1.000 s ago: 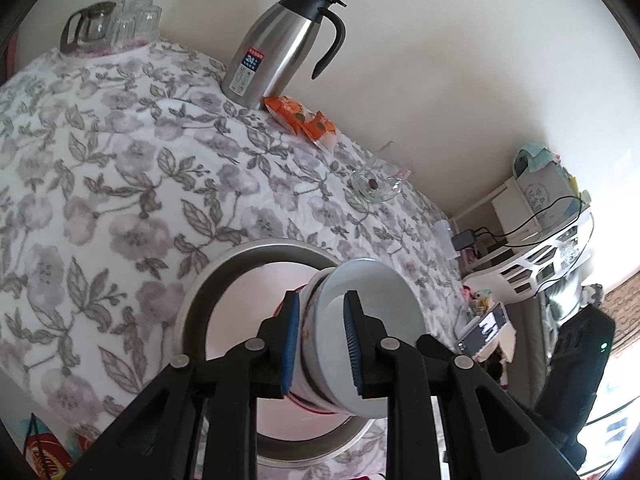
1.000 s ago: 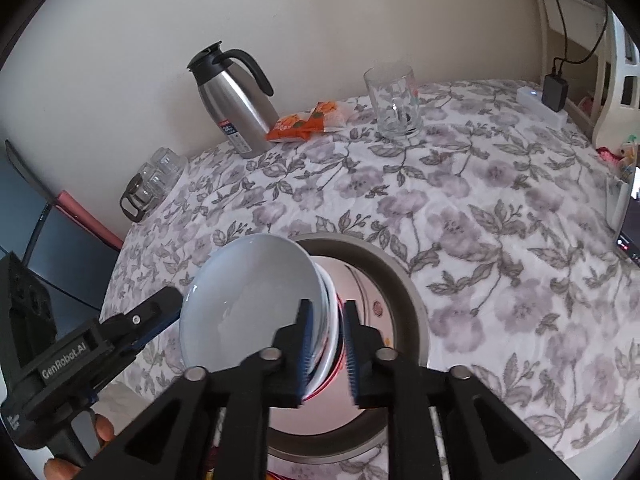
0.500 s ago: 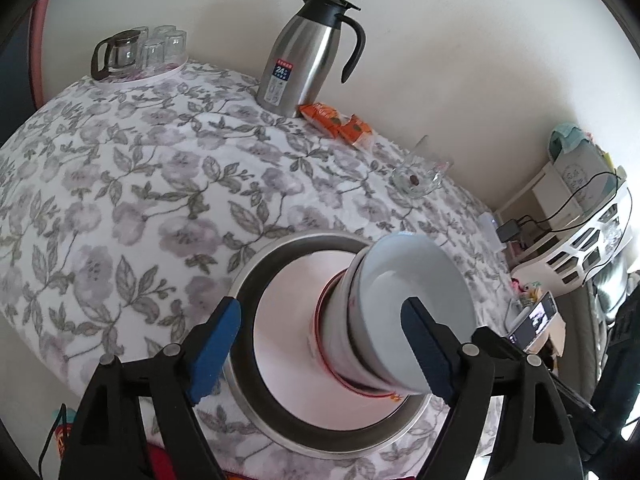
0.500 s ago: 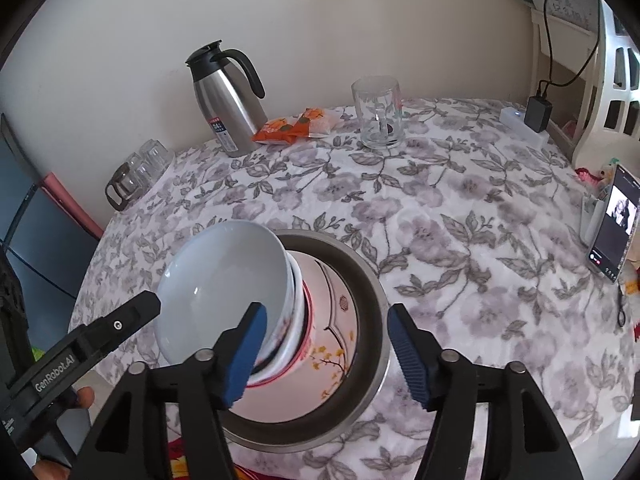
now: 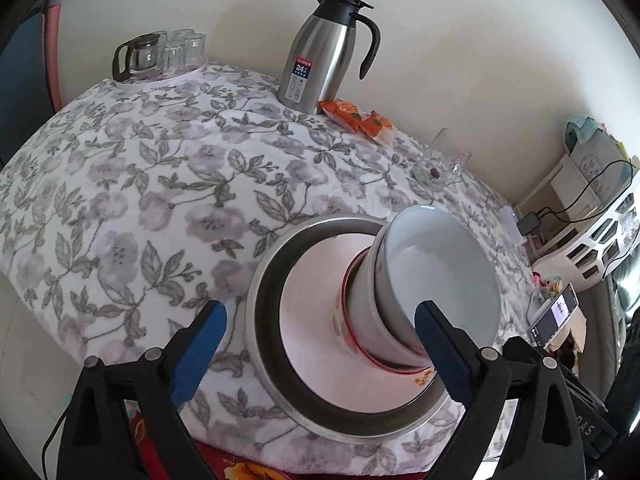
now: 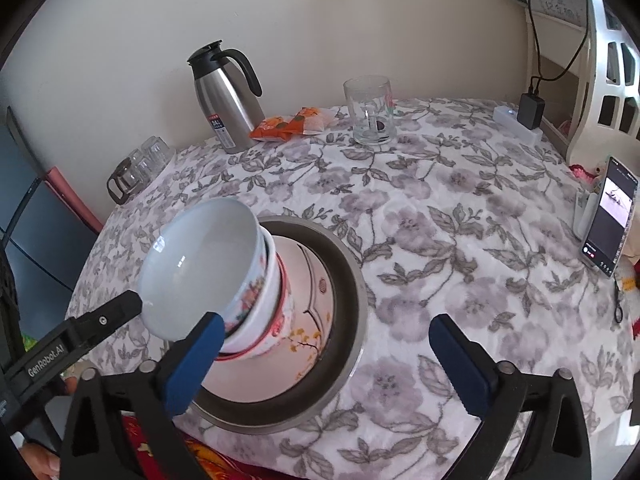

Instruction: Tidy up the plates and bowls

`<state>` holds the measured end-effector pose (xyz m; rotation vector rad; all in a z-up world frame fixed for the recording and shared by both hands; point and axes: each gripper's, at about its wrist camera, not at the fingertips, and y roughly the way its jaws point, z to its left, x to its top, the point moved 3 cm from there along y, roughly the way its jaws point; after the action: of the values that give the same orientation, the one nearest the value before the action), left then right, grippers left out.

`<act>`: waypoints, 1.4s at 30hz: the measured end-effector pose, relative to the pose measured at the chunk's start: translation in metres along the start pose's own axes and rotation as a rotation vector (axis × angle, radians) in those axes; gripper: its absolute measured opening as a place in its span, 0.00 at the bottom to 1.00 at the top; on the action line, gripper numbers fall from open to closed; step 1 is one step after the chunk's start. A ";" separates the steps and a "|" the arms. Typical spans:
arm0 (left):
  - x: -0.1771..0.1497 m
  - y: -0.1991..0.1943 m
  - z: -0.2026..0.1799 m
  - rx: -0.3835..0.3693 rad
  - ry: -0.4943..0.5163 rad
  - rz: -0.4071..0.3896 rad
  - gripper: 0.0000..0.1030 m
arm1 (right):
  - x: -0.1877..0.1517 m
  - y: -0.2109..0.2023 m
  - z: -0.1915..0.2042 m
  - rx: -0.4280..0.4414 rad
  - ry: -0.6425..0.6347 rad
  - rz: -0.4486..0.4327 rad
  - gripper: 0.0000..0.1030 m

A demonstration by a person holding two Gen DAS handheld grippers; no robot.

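On the table (image 6: 460,208), near its front edge, a steel basin (image 5: 264,292) holds a pink plate (image 5: 308,320), and on that plate stands a stack of bowls (image 5: 400,304), the plain white top bowl (image 6: 200,268) nested in flowered and red-rimmed ones beneath. The left tool (image 5: 320,352) is spread wide with nothing between its blue pads, one at each side of the basin; the right tool (image 6: 324,360) is equally wide and empty, its left pad just in front of the stack. The stacking looks done, so the sound course is probably to draw both tools straight back without brushing the top bowl, since the stack is tall for its base. Behind stand a steel thermos jug (image 5: 320,56), orange packets (image 5: 356,118) and a glass mug (image 6: 370,110) holding something small and dark at the bottom.
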<state>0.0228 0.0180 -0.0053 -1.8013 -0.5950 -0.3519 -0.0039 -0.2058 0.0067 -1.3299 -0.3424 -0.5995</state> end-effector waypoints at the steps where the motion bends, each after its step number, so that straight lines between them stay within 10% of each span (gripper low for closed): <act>1: -0.002 -0.001 0.000 0.007 -0.003 -0.005 0.95 | -0.002 0.000 -0.002 -0.003 -0.009 -0.001 1.00; 42: -0.086 0.003 -0.052 0.222 0.188 0.122 0.96 | -0.053 0.003 -0.057 0.035 -0.127 0.034 1.00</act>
<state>-0.0431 -0.0505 -0.0362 -1.5630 -0.3752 -0.3530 -0.0506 -0.2497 -0.0376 -1.3410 -0.4310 -0.4792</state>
